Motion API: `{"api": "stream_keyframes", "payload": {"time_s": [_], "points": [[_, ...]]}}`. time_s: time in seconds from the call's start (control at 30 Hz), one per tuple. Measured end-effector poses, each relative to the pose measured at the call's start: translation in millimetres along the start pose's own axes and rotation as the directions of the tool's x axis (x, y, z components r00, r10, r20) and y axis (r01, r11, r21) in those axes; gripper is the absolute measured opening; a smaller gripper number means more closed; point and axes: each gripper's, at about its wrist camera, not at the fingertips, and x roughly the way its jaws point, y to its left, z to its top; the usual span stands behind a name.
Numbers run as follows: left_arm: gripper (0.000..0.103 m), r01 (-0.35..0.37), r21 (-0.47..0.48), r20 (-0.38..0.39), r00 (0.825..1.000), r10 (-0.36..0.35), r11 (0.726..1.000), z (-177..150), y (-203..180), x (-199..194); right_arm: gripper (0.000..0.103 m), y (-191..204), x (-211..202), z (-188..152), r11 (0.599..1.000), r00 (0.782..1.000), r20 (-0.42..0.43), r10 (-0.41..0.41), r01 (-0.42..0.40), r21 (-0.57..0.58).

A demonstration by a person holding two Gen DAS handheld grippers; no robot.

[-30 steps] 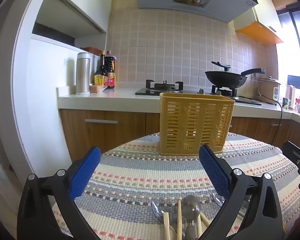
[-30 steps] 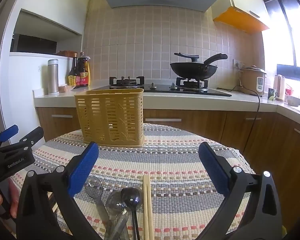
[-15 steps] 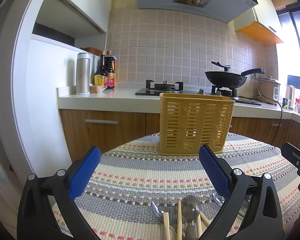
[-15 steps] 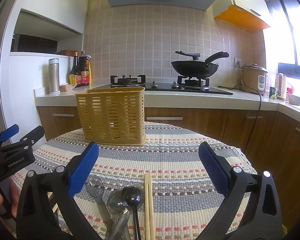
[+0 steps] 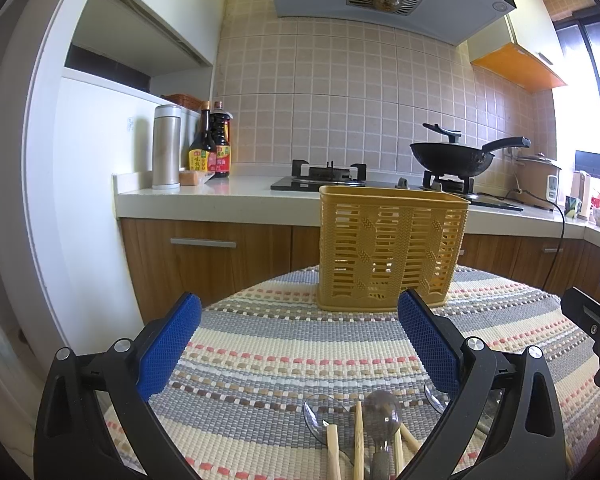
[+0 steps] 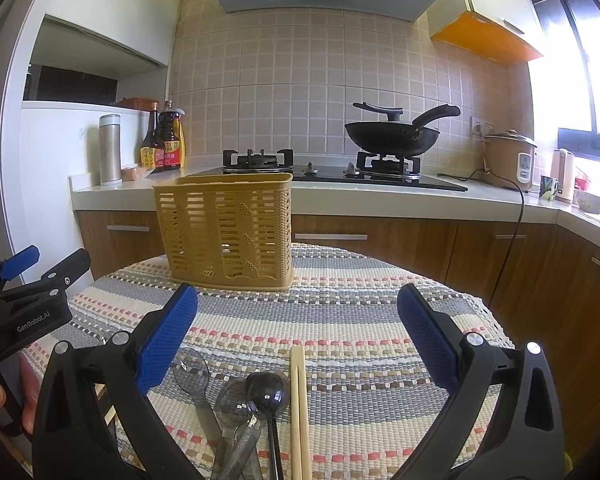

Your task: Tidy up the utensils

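Hovering over the near edge of the table, the left claw has its blue-padded fingers spread wide with nothing between them. The right claw beside it is spread just as wide and equally empty.

Just below and between the right claw's fingers lies a small heap of utensils: three spoons with bowls pointing away from the claw, two clear or smoky and one dark and shiny, their handles crossing over each other. Touching their right side is a pair of pale wooden chopsticks, laid straight and close together. From the left claw, more chopsticks lie mixed among the spoons.

Farther ahead of both claws stands a yellow slotted basket, upright on the striped woven tablecloth. Through the slots I can see nothing inside it. Beyond it runs a kitchen counter with a black pan.
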Motion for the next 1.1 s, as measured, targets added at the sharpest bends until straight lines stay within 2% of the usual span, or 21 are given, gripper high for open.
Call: {"api": "stream_keyframes", "payload": {"time_s": [0.23, 0.57, 0.67, 0.77, 0.83, 0.93, 1.0, 1.1], "points": [[0.096, 0.000, 0.000, 0.000, 1.000, 0.000, 1.000, 0.1, 0.1, 0.0, 0.096, 1.7, -2.4, -0.1, 1.000, 1.000, 0.027, -0.001, 0.001, -0.009], [0.096, 0.007, -0.013, -0.009, 1.000, -0.007, 1.000, 0.2, 1.9, 1.2, 0.096, 1.7, -2.9, 1.2, 1.000, 1.000, 0.018, -0.012, 0.012, -0.015], [0.095, 0.034, -0.067, -0.052, 0.998, -0.038, 0.997, 0.5, 11.8, 7.5, 0.096, -3.5, 4.9, 2.0, 0.998, 0.998, -0.041, -0.052, 0.053, 0.016], [0.095, 0.088, -0.120, -0.086, 0.991, -0.099, 0.989, 3.9, 25.5, 8.6, 0.096, -12.8, 13.6, 2.4, 0.996, 0.994, -0.089, -0.060, 0.066, 0.065], [0.095, 0.096, -0.142, -0.111, 0.987, -0.112, 0.985, 10.7, 33.2, 7.3, 0.095, -19.2, 18.0, 2.8, 0.993, 0.991, -0.117, -0.068, 0.078, 0.085], [0.091, 0.144, -0.160, -0.171, 0.970, -0.171, 0.977, 21.5, 41.0, 9.4, 0.095, -22.3, 18.1, 7.1, 0.994, 0.989, -0.124, -0.079, 0.088, 0.071], [0.079, 0.151, -0.157, -0.237, 0.954, -0.186, 0.976, 26.2, 42.4, 13.5, 0.092, -16.8, 14.3, 14.3, 0.996, 0.986, -0.139, -0.087, 0.090, 0.012], [0.070, 0.204, -0.160, -0.349, 0.904, -0.249, 0.966, 28.3, 43.1, 21.6, 0.089, -7.6, 10.4, 28.6, 0.996, 0.981, -0.182, -0.068, 0.058, -0.061]]}}
